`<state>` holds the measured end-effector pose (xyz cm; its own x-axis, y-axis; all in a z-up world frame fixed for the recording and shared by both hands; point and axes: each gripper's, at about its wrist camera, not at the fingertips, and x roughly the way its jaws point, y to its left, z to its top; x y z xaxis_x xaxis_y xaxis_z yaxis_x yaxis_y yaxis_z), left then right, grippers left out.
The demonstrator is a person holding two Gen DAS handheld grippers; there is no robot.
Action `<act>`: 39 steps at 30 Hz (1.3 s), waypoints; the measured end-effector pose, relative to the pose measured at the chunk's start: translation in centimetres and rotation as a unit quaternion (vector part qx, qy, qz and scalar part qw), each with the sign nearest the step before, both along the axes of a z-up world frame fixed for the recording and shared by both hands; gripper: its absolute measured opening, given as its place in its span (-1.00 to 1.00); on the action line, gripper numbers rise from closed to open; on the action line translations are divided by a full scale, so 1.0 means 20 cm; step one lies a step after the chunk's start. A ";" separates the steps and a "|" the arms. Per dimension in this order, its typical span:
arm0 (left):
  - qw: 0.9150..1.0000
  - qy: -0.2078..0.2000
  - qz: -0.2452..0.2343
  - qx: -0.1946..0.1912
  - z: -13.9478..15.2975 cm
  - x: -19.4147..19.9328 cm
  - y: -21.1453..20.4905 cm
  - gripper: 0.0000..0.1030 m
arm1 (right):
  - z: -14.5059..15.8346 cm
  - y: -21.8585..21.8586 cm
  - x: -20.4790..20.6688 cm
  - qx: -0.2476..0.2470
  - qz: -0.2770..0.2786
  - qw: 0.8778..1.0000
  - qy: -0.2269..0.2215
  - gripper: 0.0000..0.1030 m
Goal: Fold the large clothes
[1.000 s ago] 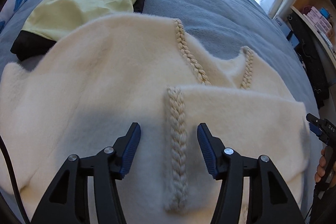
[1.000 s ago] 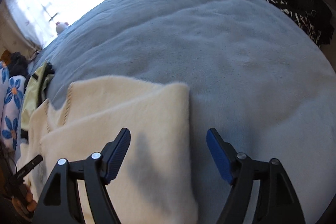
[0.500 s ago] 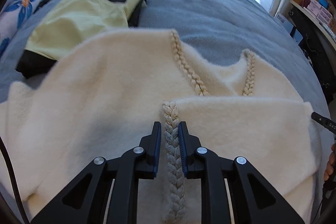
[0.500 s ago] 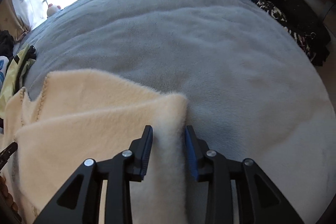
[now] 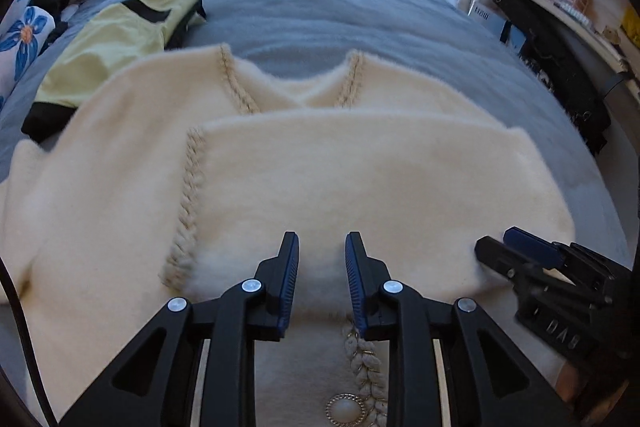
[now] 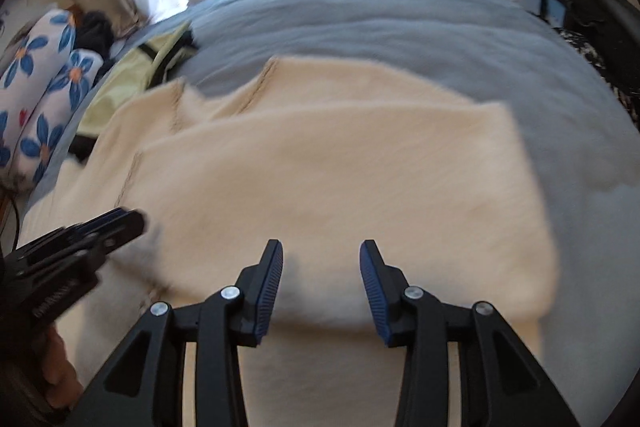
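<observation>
A fluffy cream cardigan [image 5: 340, 171] with braided trim lies on the grey bed, its right part folded back over the body; it also shows in the right wrist view [image 6: 340, 171]. My left gripper [image 5: 322, 259] sits at the near edge of the folded flap, jaws a little apart, with fabric bulging between them. My right gripper [image 6: 321, 267] is at the same edge further right, jaws wider apart, with fabric between them. Each gripper shows in the other's view: the right one in the left wrist view [image 5: 520, 259], the left one in the right wrist view [image 6: 104, 227].
A yellow and black garment [image 5: 120, 39] lies at the far left of the grey bed [image 5: 360, 11]. Blue-flowered pillows [image 6: 40, 87] lie at the left edge. Shelves and dark items [image 5: 560, 27] stand to the right, and a curtained window is behind.
Both grippers closed on the flap's edge half a second ago, then drew back toward me with it. Their jaws now stand further apart. The folded flap now covers more of the cardigan.
</observation>
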<state>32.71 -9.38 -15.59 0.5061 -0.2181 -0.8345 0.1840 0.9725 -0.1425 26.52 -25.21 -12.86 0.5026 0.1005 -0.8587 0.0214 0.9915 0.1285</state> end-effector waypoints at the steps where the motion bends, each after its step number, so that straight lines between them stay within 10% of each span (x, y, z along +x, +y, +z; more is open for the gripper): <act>1: 1.000 0.002 0.006 0.011 -0.03 0.00 0.00 -0.56 | -0.02 -0.01 0.00 -0.005 -0.002 1.000 -0.002 -0.22; 7: 0.998 0.000 0.059 0.035 -0.09 0.04 0.19 -0.47 | -0.01 -0.26 -0.06 -0.105 -0.084 0.991 -0.008 -0.27; 11: 0.999 0.007 0.049 -0.008 -0.10 0.05 0.28 -0.51 | -0.01 -0.51 -0.11 -0.045 -0.116 0.992 -0.009 -0.88; 39: 0.997 0.016 0.072 0.013 -0.03 -0.08 0.27 -0.50 | 0.04 -0.39 -0.31 -0.030 -0.144 0.989 0.021 -0.66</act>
<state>31.10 -3.98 -16.18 0.5027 -0.1237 -0.8555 0.0384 0.9919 -0.1209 20.38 -33.02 -12.02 0.4662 -0.0931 -0.8798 0.3077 0.9494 0.0626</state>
